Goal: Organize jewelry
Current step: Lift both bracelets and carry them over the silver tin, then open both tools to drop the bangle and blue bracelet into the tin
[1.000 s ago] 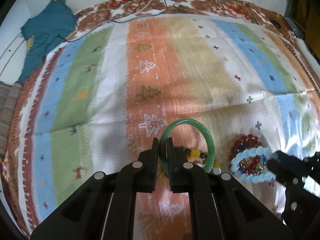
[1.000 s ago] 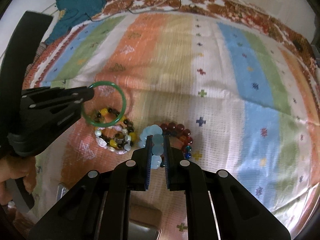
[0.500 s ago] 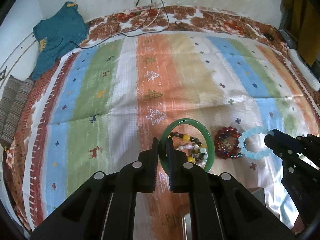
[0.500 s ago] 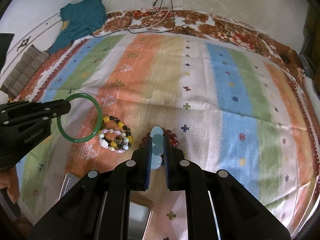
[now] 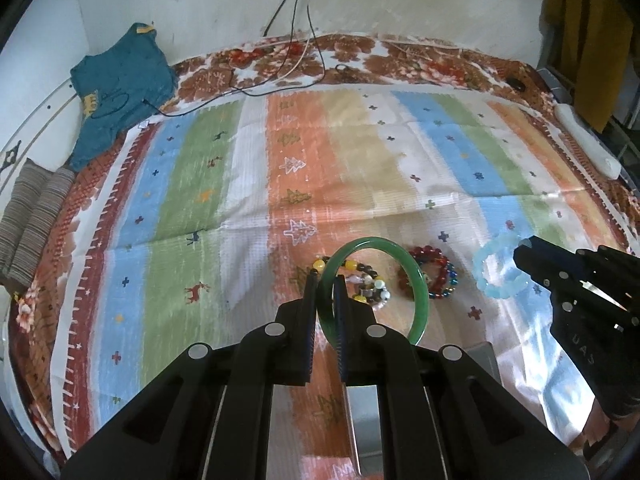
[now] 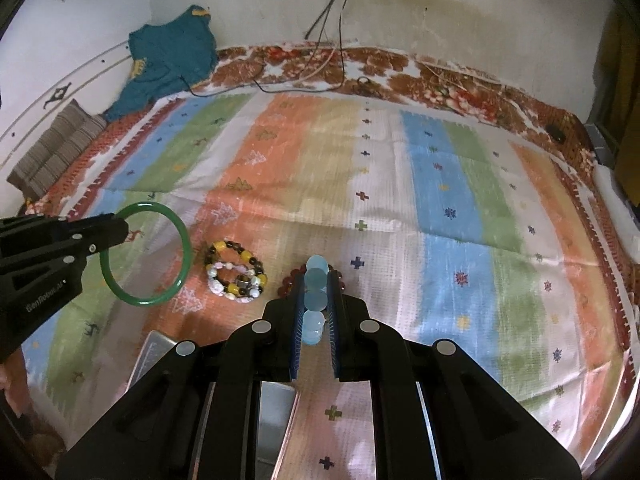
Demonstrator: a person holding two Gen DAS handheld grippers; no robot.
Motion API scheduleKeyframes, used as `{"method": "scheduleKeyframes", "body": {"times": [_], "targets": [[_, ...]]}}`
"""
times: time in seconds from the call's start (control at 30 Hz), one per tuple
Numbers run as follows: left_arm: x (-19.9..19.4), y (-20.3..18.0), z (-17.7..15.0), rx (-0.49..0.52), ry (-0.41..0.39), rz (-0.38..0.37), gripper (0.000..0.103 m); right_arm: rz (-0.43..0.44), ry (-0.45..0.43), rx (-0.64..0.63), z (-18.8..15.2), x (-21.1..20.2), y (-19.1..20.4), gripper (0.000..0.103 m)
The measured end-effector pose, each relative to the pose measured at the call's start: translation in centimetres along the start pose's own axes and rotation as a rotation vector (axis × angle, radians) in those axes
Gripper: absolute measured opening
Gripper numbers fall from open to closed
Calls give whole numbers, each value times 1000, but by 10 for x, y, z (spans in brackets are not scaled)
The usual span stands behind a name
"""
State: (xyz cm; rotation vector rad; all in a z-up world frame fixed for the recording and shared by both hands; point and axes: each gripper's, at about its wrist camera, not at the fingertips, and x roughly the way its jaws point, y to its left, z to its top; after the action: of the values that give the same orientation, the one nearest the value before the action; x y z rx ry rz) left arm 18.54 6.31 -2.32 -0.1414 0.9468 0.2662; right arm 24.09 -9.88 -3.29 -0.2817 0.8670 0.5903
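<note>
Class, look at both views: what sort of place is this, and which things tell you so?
Probably a bedroom at home: a striped cloth over what seems a bed against a stained wall, a teal garment in the corner, charging cables hanging down.

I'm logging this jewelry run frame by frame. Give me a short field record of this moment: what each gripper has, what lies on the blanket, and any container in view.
left gripper: shut on green bangle, lifted off the blanket
right gripper: shut on pale blue bead bracelet, lifted
on striped blanket: yellow and dark bead bracelets; red bead bracelet
container: metal tray at the near edge, contents hidden
background: teal garment, cables
</note>
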Motion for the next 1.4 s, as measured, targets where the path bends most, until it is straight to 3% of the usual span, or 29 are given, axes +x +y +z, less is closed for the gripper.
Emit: {"method": "scheduleKeyframes", "body": {"times": [0.53,1.27,1.4], "targets": [[-34,-10,-33,21,-27,-14,8,27,-31,-17,-30,-40,10,12],[-49,-21,-61,37,-17,-22,8,79,-32,-64,-56,-63,35,12],[-43,-24,-62,36,13,-12,15,68,-16,-58,-57,-62,35,15]]}}
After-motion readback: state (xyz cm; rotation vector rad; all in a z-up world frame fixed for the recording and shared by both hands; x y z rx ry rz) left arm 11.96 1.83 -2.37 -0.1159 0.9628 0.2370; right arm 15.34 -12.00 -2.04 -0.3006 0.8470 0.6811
